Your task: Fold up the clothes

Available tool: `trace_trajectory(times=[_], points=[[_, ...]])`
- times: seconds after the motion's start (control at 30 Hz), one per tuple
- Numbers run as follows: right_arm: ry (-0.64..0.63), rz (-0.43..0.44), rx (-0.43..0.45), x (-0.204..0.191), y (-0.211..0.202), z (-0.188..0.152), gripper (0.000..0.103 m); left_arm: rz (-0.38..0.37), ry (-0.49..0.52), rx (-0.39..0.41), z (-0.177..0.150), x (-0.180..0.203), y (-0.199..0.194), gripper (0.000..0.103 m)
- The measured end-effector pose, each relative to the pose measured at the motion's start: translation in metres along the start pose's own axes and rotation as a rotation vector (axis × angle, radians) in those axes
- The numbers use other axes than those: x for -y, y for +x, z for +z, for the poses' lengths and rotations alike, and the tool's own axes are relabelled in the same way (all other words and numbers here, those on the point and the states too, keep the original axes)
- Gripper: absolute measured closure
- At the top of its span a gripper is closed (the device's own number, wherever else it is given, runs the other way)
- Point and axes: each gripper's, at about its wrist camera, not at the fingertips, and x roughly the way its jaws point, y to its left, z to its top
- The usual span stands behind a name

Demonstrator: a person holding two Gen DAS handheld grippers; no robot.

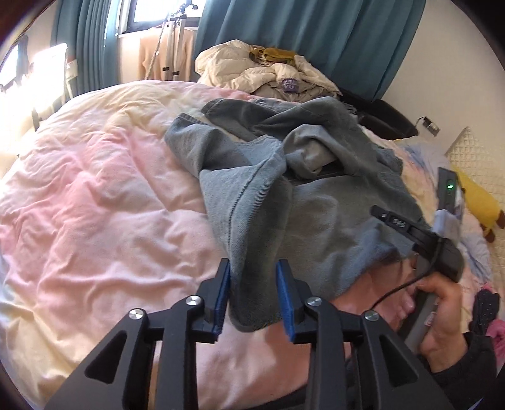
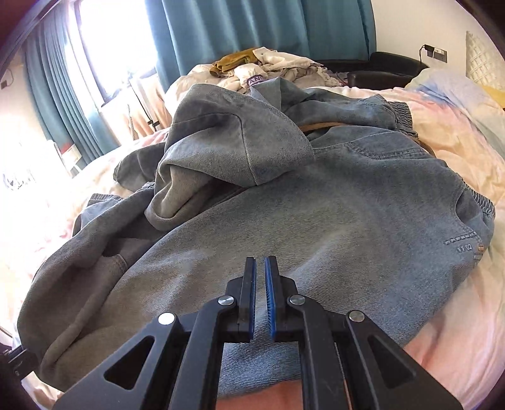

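A: Where were the jeans [image 2: 315,220]?

B: They lay in a rumpled heap on the bed [image 1: 94,205], over the pink and cream duvet, with one leg folded back across the rest and the elastic waistband toward the pillow end.

A: And the left claw [image 1: 254,299]?

B: Its jaws stood apart. A hem of the jeans hung down between the blue pads [image 1: 285,299], touching the left pad or nearly so, but clear of the right one, so nothing was clamped.

A: The right claw [image 2: 260,296]?

B: Together, with only a thin slit between the pads. It hovered over the broad flat part of the denim; I saw no cloth caught in it.

A: Anything else?

B: A hand [image 1: 442,315] gripped the right claw's handle at the lower right of the left view. Behind the bed sat a pile of pale clothes [image 2: 268,67] before teal curtains [image 2: 236,28].
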Motion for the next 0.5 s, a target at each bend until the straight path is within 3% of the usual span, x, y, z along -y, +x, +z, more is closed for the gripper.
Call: trace_trajectory(times=[0.17, 0.27, 0.37, 0.5], points=[[0.041, 0.027, 0.007, 0.003, 0.0, 0.007, 0.096, -0.075, 0.033, 0.113, 0.025, 0.021, -0.03, 0.048], [0.067, 0.05, -0.006, 0.005, 0.005, 0.012, 0.096, -0.052, 0.095, 0.123, 0.05, 0.038, -0.018, 0.045], [0.079, 0.101, -0.005, 0.004, 0.006, 0.016, 0.096, -0.006, 0.146, 0.077, 0.077, 0.052, 0.016, 0.045], [0.091, 0.153, -0.006, 0.003, 0.005, 0.019, 0.096, -0.019, 0.11, -0.103, 0.113, 0.052, 0.083, 0.045]])
